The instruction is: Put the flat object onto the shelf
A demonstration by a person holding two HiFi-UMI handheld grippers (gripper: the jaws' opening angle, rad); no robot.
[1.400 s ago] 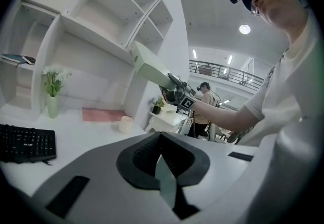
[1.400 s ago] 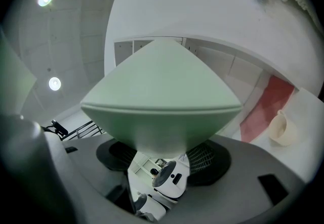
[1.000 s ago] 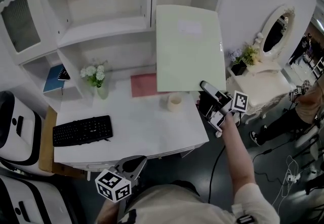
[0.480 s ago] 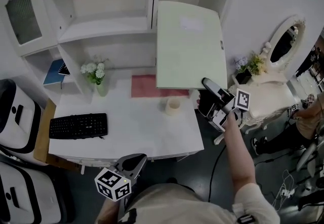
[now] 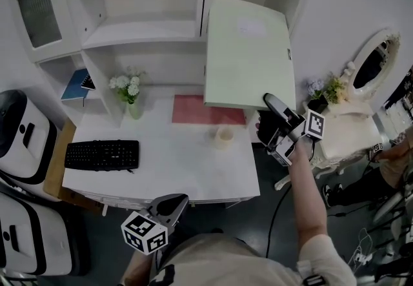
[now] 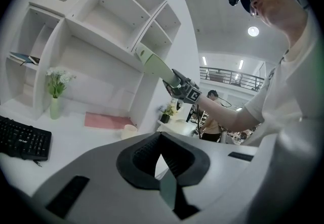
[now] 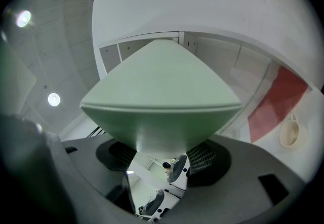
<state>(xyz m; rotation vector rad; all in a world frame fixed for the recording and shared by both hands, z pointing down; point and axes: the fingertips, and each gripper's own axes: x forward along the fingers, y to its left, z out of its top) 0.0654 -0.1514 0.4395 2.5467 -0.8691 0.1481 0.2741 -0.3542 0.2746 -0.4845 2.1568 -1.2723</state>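
Note:
The flat object is a large pale green folder (image 5: pixel 248 52), held up tilted in front of the white shelf unit (image 5: pixel 139 33), above the desk's right end. My right gripper (image 5: pixel 267 108) is shut on its near lower corner. From the right gripper view the folder (image 7: pixel 162 91) spreads out over the jaws, whose pads clamp it at the right gripper (image 7: pixel 161 148). My left gripper (image 5: pixel 173 203) stays low by my body, in front of the desk edge. Its jaws meet at the tips with nothing between them, seen at the left gripper (image 6: pixel 161 138). That view also shows the folder (image 6: pixel 152 63) edge-on.
On the white desk (image 5: pixel 174 168) lie a black keyboard (image 5: pixel 102 154), a vase of flowers (image 5: pixel 132 94), a pink mat (image 5: pixel 206 110) and a small cup (image 5: pixel 224 136). A blue book (image 5: pixel 79 83) lies in a low left cubby. A white dresser with a mirror (image 5: pixel 352 123) stands to the right.
My right gripper has lifted the green folder a little higher and to the right, closer to the upper shelf openings. The left gripper holds its place low in the view.

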